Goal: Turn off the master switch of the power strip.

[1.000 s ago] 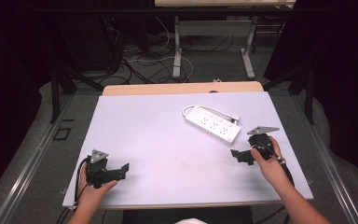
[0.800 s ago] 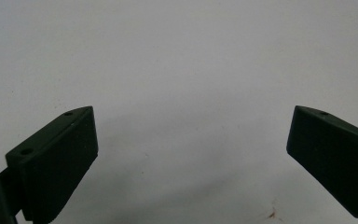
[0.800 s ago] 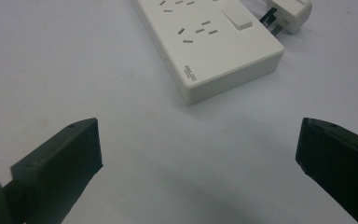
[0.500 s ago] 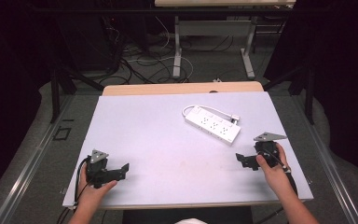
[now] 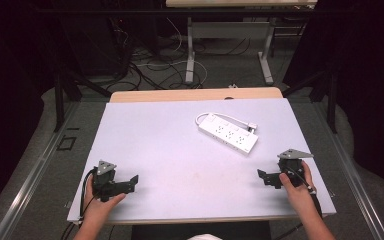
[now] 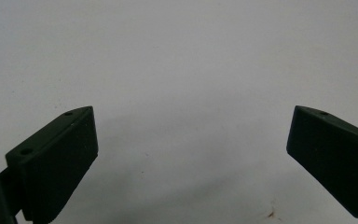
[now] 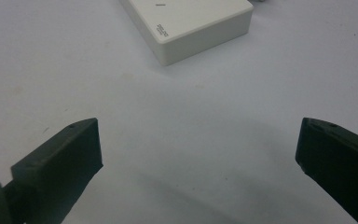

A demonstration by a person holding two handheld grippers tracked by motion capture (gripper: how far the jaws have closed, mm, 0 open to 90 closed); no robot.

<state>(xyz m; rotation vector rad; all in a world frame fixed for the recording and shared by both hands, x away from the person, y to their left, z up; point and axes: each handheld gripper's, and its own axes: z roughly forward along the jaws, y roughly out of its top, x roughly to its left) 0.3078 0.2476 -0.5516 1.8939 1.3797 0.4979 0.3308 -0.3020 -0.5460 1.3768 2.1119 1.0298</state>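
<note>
1. Right gripper [image 5: 263, 176] has drawn back toward the table's [image 5: 180, 150] near right corner, jaws wide, empty;
2. left gripper [image 5: 134, 179] rests near-left, jaws wide;
3. white power strip [image 5: 227, 133] lies far-right, cut off in the right gripper view.

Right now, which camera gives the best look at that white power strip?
The high view: the whole power strip lies on the table, sockets up, cord looped at its far end. The right gripper view catches just one end beyond its open fingers; the left gripper view faces bare table.
</note>
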